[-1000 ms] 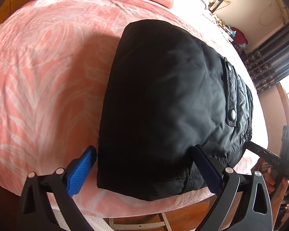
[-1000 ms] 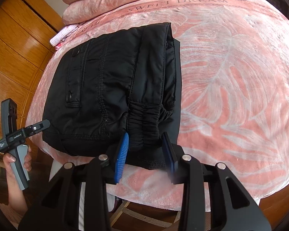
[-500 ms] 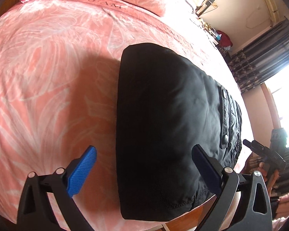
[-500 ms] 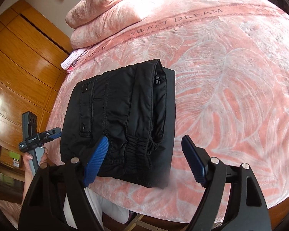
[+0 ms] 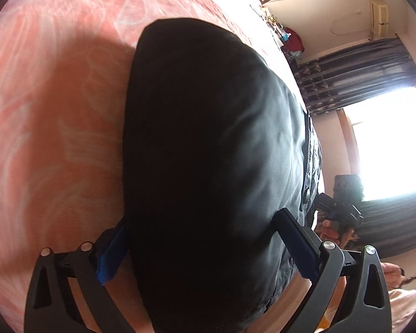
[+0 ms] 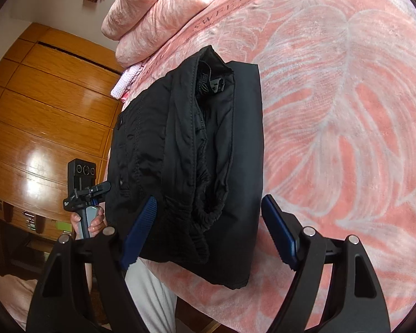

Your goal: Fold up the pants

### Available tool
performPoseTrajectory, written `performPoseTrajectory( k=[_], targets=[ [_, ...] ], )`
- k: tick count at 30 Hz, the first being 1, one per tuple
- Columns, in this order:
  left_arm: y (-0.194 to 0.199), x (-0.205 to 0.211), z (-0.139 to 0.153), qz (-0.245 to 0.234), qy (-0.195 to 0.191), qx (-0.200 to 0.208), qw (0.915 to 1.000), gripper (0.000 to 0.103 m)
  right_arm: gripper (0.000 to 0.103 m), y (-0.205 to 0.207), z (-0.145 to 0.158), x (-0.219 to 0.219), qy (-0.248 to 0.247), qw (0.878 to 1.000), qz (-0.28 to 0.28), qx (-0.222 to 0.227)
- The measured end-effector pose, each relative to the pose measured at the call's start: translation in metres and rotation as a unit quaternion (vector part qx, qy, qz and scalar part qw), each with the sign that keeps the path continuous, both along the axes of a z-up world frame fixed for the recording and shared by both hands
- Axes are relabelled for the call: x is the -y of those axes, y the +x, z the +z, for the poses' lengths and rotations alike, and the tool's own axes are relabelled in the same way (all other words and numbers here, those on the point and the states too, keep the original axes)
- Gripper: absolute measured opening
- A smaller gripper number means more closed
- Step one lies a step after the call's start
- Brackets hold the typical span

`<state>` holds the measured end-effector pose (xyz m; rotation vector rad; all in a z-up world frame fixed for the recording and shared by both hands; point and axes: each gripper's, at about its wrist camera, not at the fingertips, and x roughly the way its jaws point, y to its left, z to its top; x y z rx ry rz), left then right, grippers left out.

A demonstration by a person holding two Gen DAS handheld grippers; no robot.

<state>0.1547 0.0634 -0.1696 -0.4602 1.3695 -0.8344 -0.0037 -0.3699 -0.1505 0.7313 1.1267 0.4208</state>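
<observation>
Reading "SWEET DRE" on pink blanket beside folded black pants.

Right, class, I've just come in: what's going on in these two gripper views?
A person holding a gripper in each hand is folding black pants on a pink bedspread. The pants lie as a compact folded bundle. The left gripper straddles its edge, open; the right gripper hovers open, gripping nothing.
</observation>
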Motion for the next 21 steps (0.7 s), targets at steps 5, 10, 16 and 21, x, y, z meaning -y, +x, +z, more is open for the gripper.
performPoseTrajectory(
  k=[5,10,16,21],
  targets=[
    [0.01,0.013,-0.007,-0.018,-0.016,-0.008,0.9997,0.099,0.082,0.006,-0.019,0.001,0.026,0.999,0.011,-0.014],
    [0.017,0.021,-0.012,-0.027,-0.035,-0.014,0.999,0.099,0.087,0.007,-0.027,0.004,0.054,0.998,0.019,-0.002],
    [0.012,0.031,-0.009,0.001,-0.027,-0.007,0.9996,0.097,0.052,0.0,-0.014,-0.001,0.049,0.998,0.021,0.026],
    [0.006,0.032,0.003,0.02,-0.009,0.002,0.9998,0.067,0.039,-0.006,0.016,-0.014,0.019,0.998,0.021,0.056]
  ],
)
